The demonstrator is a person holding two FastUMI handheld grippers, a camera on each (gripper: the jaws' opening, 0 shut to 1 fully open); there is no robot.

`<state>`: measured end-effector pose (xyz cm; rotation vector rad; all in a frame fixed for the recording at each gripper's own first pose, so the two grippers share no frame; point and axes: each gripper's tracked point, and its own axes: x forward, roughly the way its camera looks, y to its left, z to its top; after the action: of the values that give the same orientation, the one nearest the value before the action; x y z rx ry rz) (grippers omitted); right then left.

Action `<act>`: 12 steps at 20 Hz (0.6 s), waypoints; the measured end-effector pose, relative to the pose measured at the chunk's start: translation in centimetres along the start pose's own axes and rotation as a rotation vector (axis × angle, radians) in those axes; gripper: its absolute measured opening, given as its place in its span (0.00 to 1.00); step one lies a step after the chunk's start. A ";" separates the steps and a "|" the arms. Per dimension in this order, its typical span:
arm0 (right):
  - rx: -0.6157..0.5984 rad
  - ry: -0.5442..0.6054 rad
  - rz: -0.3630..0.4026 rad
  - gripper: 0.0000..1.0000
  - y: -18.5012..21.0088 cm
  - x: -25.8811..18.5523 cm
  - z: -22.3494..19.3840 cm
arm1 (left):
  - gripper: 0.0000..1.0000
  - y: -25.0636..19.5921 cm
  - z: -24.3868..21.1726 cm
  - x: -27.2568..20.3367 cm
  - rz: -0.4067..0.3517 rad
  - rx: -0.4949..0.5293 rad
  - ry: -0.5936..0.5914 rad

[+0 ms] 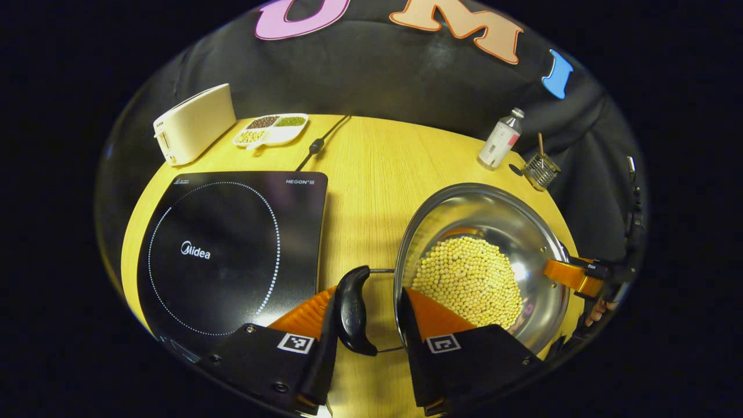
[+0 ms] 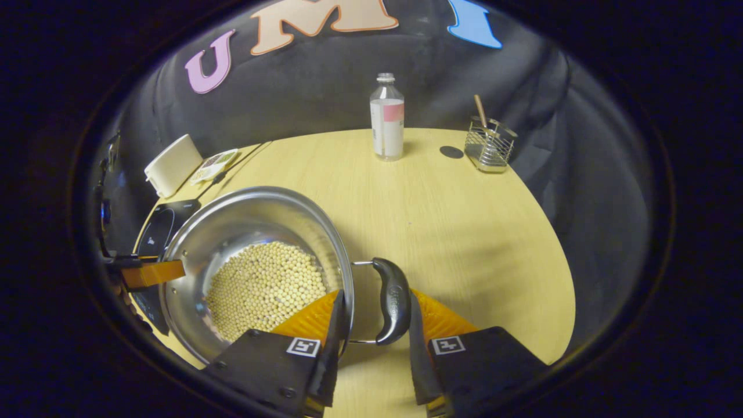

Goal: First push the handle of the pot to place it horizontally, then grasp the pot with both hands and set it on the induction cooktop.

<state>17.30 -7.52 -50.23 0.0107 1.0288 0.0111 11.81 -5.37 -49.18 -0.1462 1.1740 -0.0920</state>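
A steel pot point(image 1: 482, 215) holding soybeans point(image 1: 470, 278) rests on the wooden table, to the right of the black induction cooktop point(image 1: 220, 249). In the left gripper view its black side handle point(image 1: 351, 310) lies level. My left gripper point(image 1: 368, 293) clamps across it, one finger outside the handle and the other inside the pot wall. In the right gripper view my right gripper point(image 2: 374, 295) holds the opposite handle point(image 2: 392, 302) of the pot point(image 2: 249, 220) the same way. A finger point(image 1: 572, 276) of the right gripper shows at the pot's far rim.
At the back left stand a white appliance point(image 1: 194, 122) and a divided dish of beans point(image 1: 273, 128), with a black cord point(image 1: 316, 145) running past them. A bottle point(image 2: 387, 119) and a wire holder point(image 2: 489, 145) stand at the back right.
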 end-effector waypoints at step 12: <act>0.044 -0.020 0.037 0.48 3.4 -4.9 0.2 | 0.55 2.1 1.8 -6.1 0.008 0.023 -0.032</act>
<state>14.88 -4.23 -45.88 0.0701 1.0091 0.0223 11.13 -2.23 -43.29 -0.1221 1.1414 -0.0957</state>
